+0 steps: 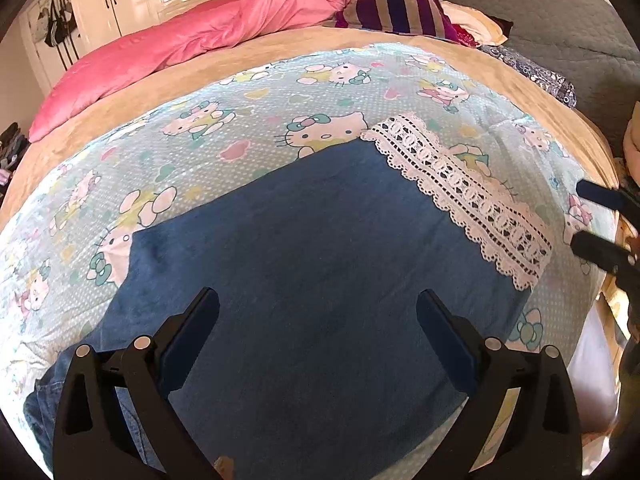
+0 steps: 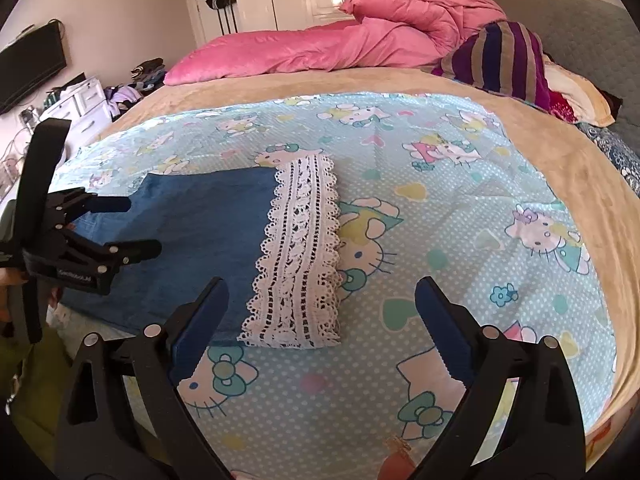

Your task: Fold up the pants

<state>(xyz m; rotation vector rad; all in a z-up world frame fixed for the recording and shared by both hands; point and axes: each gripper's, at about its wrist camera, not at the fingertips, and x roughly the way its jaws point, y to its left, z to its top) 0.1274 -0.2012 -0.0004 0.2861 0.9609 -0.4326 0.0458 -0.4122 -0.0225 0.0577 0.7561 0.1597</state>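
Spread over the bed [image 1: 248,52], a cartoon-print sheet [image 1: 224,148] is carrying folded denim pants [image 1: 320,240] with a lace hem [image 1: 460,192]; my left gripper [image 1: 318,312] is hovering agape, waistband cropped. From the right wrist, my right gripper [image 2: 322,300] is gaping empty beside the lace.

We hold our left tool [image 1: 318,336] tilted steeply downward, its blue-padded fingers [image 1: 192,336] spread wide with nothing gripped. Our right tool [image 2: 322,328] slants down too, jaws wide apart and empty. The two tools sit side by side, near each other.
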